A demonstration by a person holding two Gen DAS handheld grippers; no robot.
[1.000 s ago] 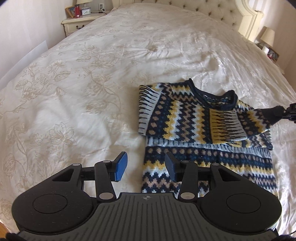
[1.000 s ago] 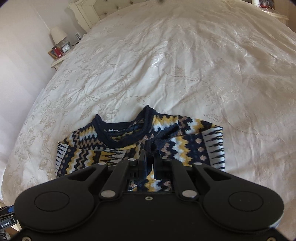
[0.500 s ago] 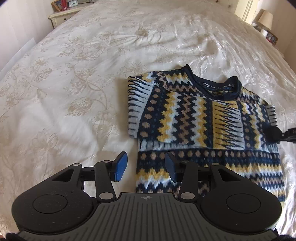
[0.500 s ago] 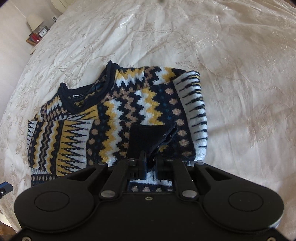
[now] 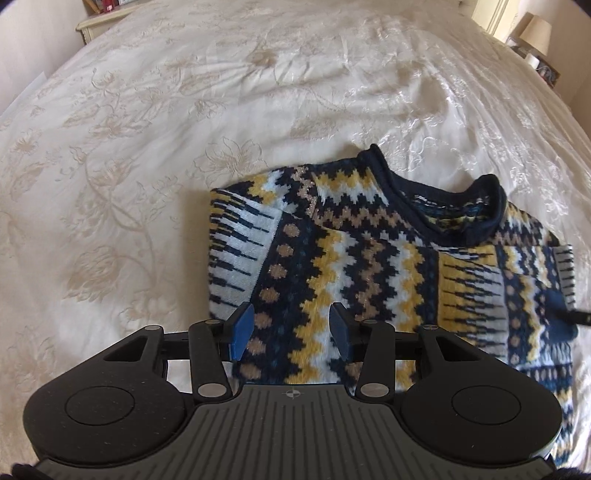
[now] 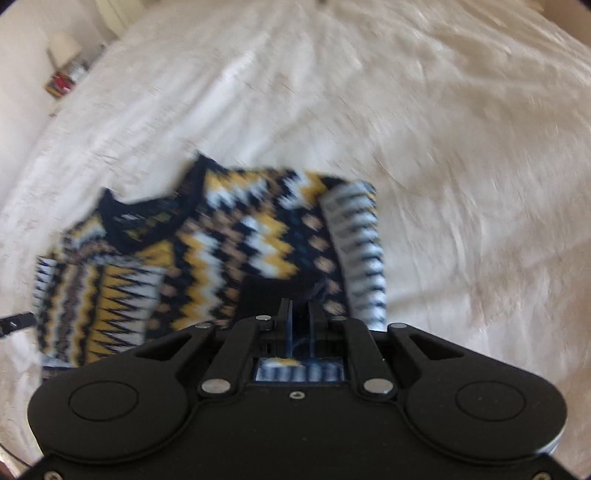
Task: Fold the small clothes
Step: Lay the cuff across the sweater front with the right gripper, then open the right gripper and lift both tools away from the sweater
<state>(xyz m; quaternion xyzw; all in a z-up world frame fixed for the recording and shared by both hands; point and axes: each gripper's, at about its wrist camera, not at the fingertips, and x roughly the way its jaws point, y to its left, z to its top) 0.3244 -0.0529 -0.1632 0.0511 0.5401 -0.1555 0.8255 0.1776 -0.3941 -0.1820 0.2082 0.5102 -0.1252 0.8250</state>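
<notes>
A small knitted sweater (image 5: 369,266) with navy, yellow and white zigzags lies flat on the cream bedspread (image 5: 147,147), collar away from me. Its left sleeve is folded across the chest. My left gripper (image 5: 291,332) hangs open just above that folded sleeve, blue pads (image 5: 243,330) apart and nothing between them. In the blurred right wrist view my right gripper (image 6: 300,314) is shut on the dark navy cuff (image 6: 280,291) of the other sleeve, low over the sweater (image 6: 221,251). The tip of the right gripper (image 5: 580,316) shows at the sweater's right edge.
The bed stretches wide on all sides of the sweater. A nightstand (image 5: 107,14) stands at the far left corner and a lamp (image 5: 535,29) at the far right. The right wrist view shows a lamp (image 6: 66,40) and a cluttered bedside top (image 6: 61,83).
My left gripper has come forward and down, from the sweater's hem to over its folded left sleeve. My right gripper has sunk with the cuff, laying the right sleeve across the sweater.
</notes>
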